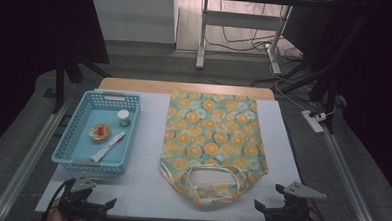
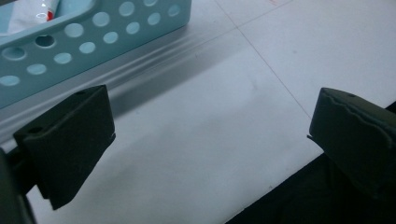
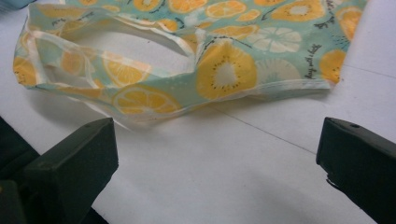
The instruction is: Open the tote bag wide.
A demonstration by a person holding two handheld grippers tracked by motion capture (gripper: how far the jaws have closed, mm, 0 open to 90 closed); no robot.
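**Nothing packed yet: bag flat, both grippers empty**

The fruit-print tote bag (image 1: 213,141) lies flat mid-table, handles toward the person. The blue basket (image 1: 81,135) to its left holds a tube (image 1: 108,146), a round tin (image 1: 100,132) and a small jar (image 1: 124,117). Left gripper (image 1: 111,204) and right gripper (image 1: 258,205) hover at the near edge, jaws wide apart, touching nothing.

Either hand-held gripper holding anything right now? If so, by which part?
Nothing is held. The left hand-held gripper and the right hand-held gripper both stand open over bare table, short of the basket and bag.
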